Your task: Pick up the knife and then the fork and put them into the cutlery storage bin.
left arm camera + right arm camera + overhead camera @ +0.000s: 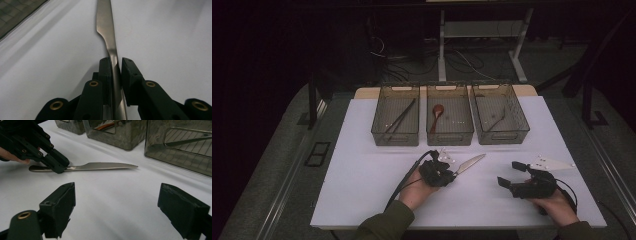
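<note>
A silver table knife (469, 163) (106, 27) (100, 166) lies flat on the white table, its blade pointing right and away toward the bins. My left gripper (452, 176) (116, 67) sits low on the table, its two black pads closed against the knife's handle from either side. The right gripper view shows that same left gripper (58, 166) clamped on the handle, with the person's fingers behind it. My right gripper (511, 174) (116, 205) rests to the right of the knife, jaws spread wide with nothing between them.
Three smoky clear bins stand in a row at the back: the left bin (395, 136) holds dark chopsticks, the middle bin (450, 136) a brown spoon (437, 112), the right bin (504, 135) a thin utensil. A white plastic piece (552, 163) lies at the right.
</note>
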`<state>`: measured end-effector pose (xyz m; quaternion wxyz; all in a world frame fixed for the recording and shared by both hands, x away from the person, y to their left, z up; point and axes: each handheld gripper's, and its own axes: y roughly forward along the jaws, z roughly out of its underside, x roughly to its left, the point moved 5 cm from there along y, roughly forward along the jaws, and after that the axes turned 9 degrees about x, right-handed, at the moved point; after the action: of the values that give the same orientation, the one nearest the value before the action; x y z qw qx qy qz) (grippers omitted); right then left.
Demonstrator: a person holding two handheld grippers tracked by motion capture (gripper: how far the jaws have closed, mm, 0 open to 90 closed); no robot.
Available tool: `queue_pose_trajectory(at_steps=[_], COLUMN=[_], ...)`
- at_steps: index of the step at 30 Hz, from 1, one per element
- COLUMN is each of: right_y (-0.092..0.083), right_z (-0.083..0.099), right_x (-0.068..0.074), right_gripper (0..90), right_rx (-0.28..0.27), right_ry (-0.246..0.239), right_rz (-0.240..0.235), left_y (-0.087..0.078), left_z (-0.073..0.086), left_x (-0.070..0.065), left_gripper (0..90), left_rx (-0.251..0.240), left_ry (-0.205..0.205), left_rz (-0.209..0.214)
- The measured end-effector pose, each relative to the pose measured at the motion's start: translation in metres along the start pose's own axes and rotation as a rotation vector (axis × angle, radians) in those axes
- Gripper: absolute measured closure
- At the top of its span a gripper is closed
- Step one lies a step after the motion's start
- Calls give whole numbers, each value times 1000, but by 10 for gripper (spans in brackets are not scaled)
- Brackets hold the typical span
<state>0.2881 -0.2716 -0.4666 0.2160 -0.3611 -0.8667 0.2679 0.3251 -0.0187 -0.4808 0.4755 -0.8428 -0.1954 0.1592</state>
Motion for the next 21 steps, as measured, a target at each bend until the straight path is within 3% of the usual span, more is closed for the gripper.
queue_pose_trajectory(at_steps=[6, 16, 21], right_y=[0, -2, -2], right_z=[0, -1, -2], right_x=[0, 0, 0], right_gripper=[140, 140, 140], right_rx=[-1, -7, -11], right_ry=[4, 6, 3], right_rz=[-2, -9, -12], left_y=[0, -2, -10], left_z=[-1, 0, -3], left_x=[-4, -2, -3], left_gripper=[792, 792, 791], left_rx=[10, -7, -56], left_ry=[21, 25, 28], left_rz=[-35, -11, 16])
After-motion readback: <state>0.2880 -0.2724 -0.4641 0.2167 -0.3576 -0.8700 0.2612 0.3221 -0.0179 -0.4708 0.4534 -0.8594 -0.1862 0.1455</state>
